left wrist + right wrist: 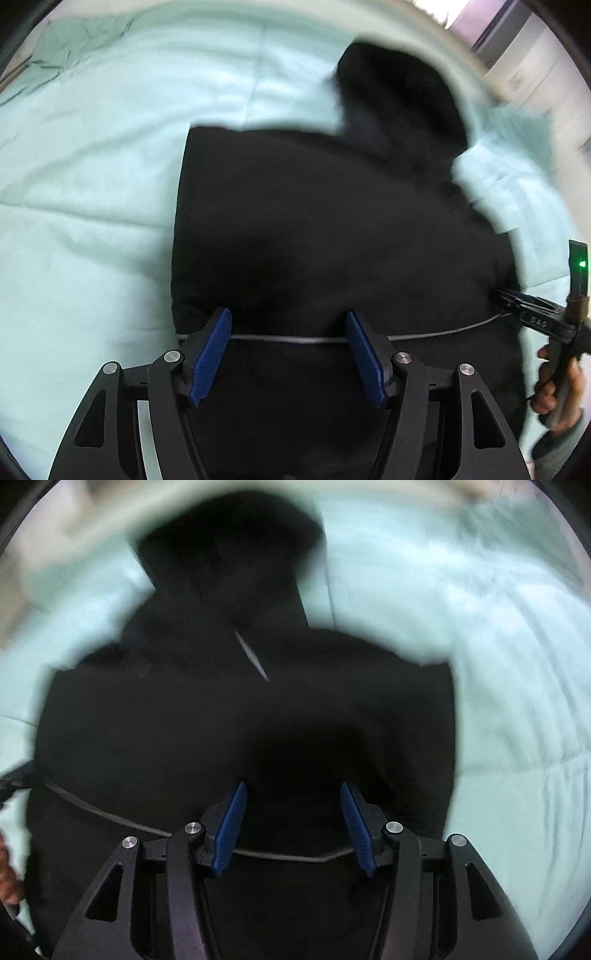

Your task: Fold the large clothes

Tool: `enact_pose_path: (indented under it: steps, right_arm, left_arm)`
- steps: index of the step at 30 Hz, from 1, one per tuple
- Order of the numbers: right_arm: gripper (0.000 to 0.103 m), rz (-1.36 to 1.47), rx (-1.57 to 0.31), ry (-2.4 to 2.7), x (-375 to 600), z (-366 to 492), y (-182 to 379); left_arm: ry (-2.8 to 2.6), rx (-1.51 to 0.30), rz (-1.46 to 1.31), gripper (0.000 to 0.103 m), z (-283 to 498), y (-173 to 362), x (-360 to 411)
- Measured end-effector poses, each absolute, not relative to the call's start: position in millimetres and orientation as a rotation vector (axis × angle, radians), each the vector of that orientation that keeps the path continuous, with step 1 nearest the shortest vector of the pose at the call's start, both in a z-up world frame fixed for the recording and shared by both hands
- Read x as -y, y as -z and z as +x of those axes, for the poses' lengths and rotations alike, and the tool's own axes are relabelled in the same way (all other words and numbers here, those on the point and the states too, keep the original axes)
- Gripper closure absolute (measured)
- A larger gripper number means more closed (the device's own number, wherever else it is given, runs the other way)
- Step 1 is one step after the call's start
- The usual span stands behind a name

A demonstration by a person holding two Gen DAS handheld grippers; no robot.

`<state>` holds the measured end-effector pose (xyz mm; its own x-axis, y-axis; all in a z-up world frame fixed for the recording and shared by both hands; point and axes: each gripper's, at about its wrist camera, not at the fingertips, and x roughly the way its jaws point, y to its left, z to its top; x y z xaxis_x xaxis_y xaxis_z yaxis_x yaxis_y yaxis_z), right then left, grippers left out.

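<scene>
Left fingers parted, empty | right fingers parted, empty | black hoodie | right-wrist view only: drawstring

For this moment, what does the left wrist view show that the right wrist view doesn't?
Only the left wrist view: the right tongs from outside at the hoodie's right edge, the hand gripping them, and a rumpled green cloth at top left.

Only the right wrist view: a pale drawstring below the hood, and the right tongs' open blue pads.

Both: the black hoodie flat on a pale green bedsheet, a grey cable across it, and open tongs over it, gripping nothing.
</scene>
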<state>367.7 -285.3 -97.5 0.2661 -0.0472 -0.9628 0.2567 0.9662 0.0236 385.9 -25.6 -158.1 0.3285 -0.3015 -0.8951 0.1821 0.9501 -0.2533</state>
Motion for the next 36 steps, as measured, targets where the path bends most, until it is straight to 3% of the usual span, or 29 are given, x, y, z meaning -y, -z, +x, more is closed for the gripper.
enact_pose_path:
  steps: [3,11,15,18,23,31,36]
  right_arm:
    - [0.051,0.256,-1.260,0.178,291,363,115]
    - [0.051,0.218,-1.155,0.135,277,311,53]
    - [0.051,0.206,-1.257,0.145,287,291,93]
    - [0.051,0.185,-1.277,0.151,281,296,105]
    - [0.050,0.239,-1.297,0.145,281,297,73]
    - [0.050,0.254,-1.141,0.174,304,275,-58]
    - [0.049,0.298,-1.044,0.186,331,295,-109]
  left_arm:
    - [0.279,-1.215,-0.039,0.037,389,155,38]
    - [0.459,-1.113,-0.175,0.036,342,111,21]
    - [0.360,-1.227,-0.053,0.037,344,155,30]
    - [0.332,-1.224,-0.035,0.036,348,152,36]
    - [0.374,-1.195,-0.069,0.036,339,107,31]
    - [0.374,-1.035,-0.070,0.036,349,-21,10]
    - [0.382,-0.951,-0.037,0.036,376,-85,11]
